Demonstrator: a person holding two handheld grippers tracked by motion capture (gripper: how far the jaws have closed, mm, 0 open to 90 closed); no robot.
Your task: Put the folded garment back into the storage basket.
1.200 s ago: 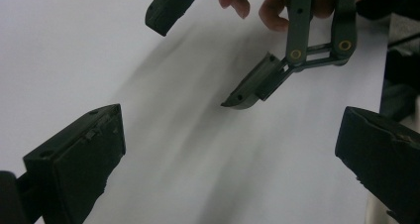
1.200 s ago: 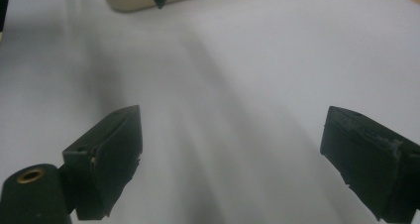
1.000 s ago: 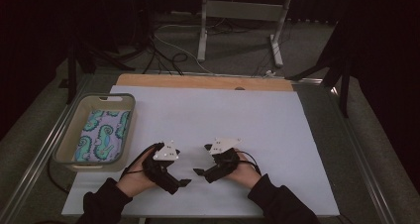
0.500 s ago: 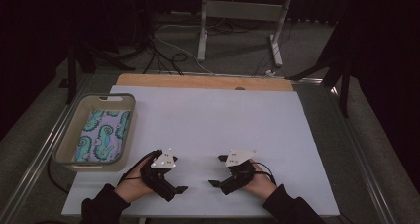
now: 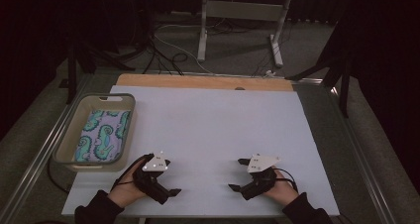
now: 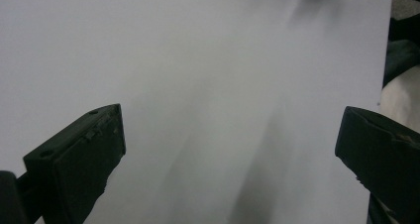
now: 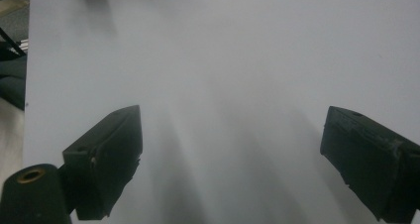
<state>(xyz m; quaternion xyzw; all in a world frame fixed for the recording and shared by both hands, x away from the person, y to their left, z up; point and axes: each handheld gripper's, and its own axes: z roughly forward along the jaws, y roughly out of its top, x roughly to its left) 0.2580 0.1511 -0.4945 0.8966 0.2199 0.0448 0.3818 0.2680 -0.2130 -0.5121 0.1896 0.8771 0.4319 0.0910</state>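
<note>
both tongs released, jaws spread wide, nothing between them. left tongs (image 5: pixel 163 182) and right tongs (image 5: pixel 241 177) rest low at near edge of white tabletop (image 5: pixel 213 130), well apart. patterned seahorse cloth (image 5: pixel 103 135) lies folded in grey bin (image 5: pixel 126 135) at left, just beyond left tongs. judgement: idle pose between steps; next move likely calls for left tongs reaching into bin, pinching cloth edge.

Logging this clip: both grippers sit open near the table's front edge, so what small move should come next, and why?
Probably the left gripper swings toward the bin: it is open, empty and nearest the folded patterned cloth lying inside.
</note>
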